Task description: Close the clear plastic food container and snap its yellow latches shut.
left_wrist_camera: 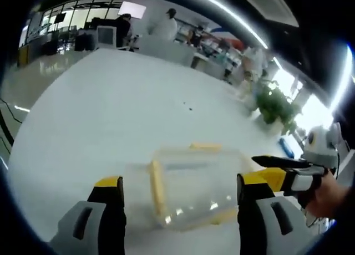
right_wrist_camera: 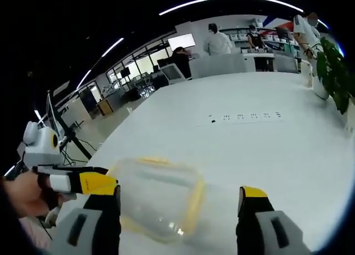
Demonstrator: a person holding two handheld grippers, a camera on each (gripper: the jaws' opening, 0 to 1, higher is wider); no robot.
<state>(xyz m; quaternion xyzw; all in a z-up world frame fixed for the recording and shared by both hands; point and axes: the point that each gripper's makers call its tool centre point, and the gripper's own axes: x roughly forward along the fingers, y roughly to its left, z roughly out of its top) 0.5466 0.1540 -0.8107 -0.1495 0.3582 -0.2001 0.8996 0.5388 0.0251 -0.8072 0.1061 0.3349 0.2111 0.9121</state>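
The clear container (left_wrist_camera: 191, 185) with its yellow latches (left_wrist_camera: 157, 185) lies on the white table (left_wrist_camera: 111, 111), between the wide-spread fingers of the left gripper (left_wrist_camera: 180, 194). The right gripper (right_wrist_camera: 180, 202) also stands wide apart and empty, the container (right_wrist_camera: 158, 202) just inside its left finger (right_wrist_camera: 102, 210).

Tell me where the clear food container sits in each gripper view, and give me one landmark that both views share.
Left gripper view: the container lies low in the centre on the white table, between that view's own jaws, with the right gripper coming in beside it.
Right gripper view: the container lies low and left of centre, beside the left gripper.
Shared landmark: the green plant at the table's far edge.
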